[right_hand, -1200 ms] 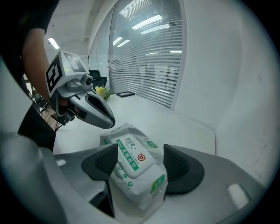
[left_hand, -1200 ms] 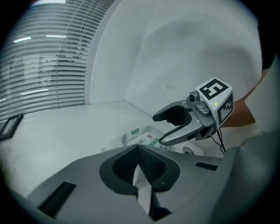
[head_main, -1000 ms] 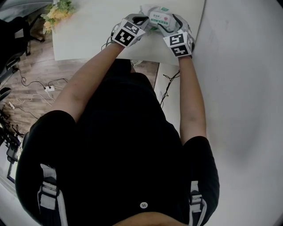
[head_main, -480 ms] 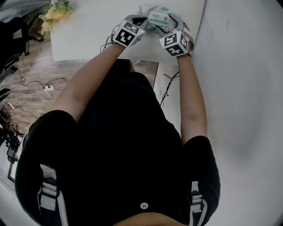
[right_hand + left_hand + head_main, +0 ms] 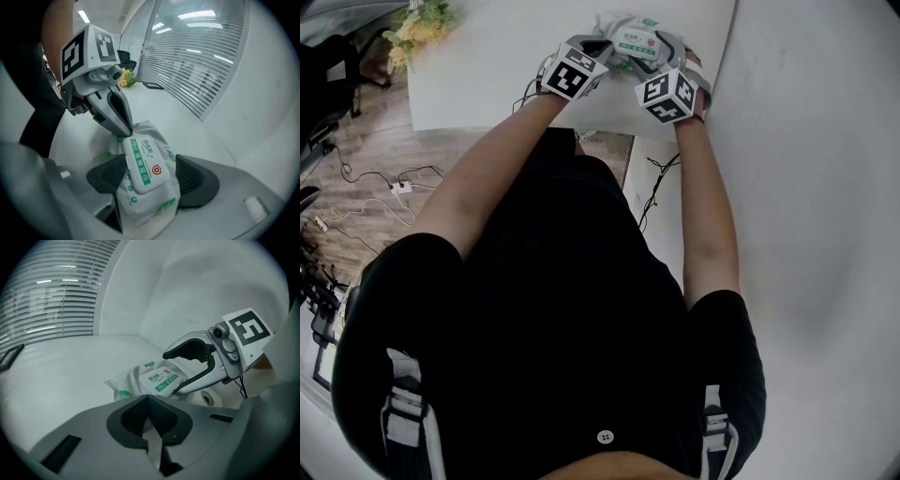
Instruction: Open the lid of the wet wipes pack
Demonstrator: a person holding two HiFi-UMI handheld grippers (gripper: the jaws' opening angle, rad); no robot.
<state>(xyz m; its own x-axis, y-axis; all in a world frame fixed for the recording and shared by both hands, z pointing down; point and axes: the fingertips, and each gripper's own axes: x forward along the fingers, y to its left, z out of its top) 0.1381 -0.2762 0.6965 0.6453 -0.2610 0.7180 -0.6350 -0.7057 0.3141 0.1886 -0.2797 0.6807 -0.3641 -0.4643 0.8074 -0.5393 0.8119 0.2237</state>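
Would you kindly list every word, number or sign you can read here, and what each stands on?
"75%": white on the green strip of the lid of the wet wipes pack.
Chinese characters on the lid: too small to read with certainty.
Small Latin line on the lid: blurred, unreadable.
Red shield emblem: a sign on the lid, no words.
Marker cubes: black-and-white patterns, no words.

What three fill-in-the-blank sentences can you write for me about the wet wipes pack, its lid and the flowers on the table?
1. The wet wipes pack sits between the jaws of the ____ gripper.
2. The pack's lid is ____, lying flat on the pack.
3. The flowers at the corner of the table are ____.

Missing words: right; closed; yellow.
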